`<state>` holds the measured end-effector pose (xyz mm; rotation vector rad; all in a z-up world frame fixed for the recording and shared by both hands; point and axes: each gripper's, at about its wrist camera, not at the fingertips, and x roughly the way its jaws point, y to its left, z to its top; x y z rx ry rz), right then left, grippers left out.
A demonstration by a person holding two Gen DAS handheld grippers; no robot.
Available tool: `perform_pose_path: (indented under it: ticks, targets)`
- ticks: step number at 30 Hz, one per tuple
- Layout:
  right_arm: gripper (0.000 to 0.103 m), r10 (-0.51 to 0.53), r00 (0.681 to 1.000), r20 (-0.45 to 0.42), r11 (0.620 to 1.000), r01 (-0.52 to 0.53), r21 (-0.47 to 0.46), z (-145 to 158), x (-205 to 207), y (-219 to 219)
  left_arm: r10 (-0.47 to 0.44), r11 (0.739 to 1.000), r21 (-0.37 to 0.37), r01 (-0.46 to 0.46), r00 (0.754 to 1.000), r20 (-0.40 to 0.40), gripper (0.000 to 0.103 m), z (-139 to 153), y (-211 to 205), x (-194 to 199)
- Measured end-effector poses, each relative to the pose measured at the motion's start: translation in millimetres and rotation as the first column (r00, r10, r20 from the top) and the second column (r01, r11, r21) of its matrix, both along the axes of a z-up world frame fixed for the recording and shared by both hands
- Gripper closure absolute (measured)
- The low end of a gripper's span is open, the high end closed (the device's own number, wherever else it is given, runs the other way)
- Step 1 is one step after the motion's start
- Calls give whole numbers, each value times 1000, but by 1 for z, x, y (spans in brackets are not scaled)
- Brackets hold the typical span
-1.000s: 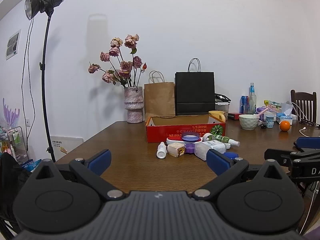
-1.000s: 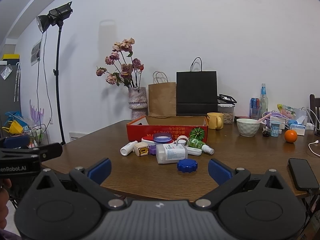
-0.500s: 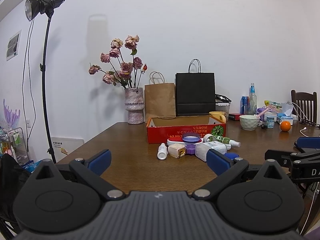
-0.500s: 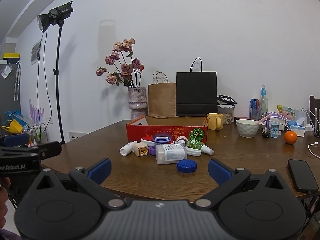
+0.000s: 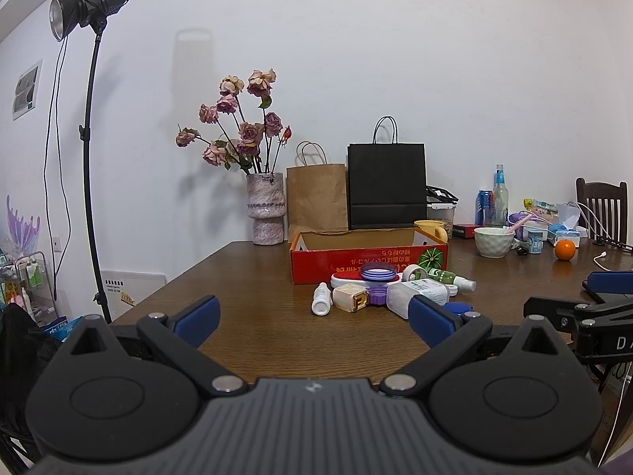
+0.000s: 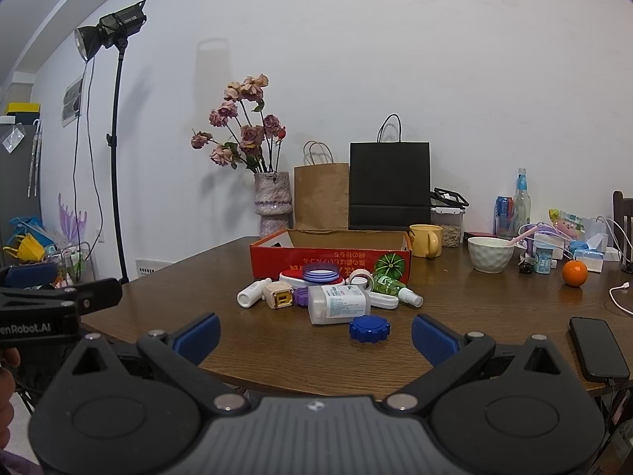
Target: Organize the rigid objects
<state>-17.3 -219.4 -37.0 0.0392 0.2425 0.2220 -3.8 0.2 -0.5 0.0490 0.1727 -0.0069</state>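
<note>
Behind the wooden table (image 6: pixel 277 356) a white wall backs a vase of dried roses (image 6: pixel 272 206), 2 paper bags and a studio lamp on a stand. Both of my tools hang off the near edge with nothing in them: my left gripper (image 5: pixel 314 318) is spread wide, and so is my right gripper (image 6: pixel 316 334).

The rigid objects sit in a tight heap just in front of the red cardboard box (image 6: pixel 330 255), well ahead of both sets of fingers. Nearest my right gripper is the blue ribbed cap (image 6: pixel 369 329), lying alone at the front of the heap. Behind it a clear labelled bottle (image 6: pixel 338 304) lies on its side, with a beige cube-shaped container (image 6: pixel 279 295) and a small white bottle (image 6: pixel 251 296) to its left and a green spray bottle (image 6: pixel 393 288) to its right.

My worry is the crowding. I judge that reaching into the middle would nudge neighbours, and the round bottles on their sides could roll. The low cap may slip from my pads if I close too high. The black phone (image 6: pixel 597 348) rests near the table edge on my right, and a careless swing could knock it off
</note>
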Motion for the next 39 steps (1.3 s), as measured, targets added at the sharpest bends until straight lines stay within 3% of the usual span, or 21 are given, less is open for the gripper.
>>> perform_pose_path:
  ticks: [39]
  targets:
    - [0, 1, 1000, 31, 999, 0, -33, -3, 3, 6, 17, 1000, 24, -17, 1000, 4, 0, -4, -2, 6]
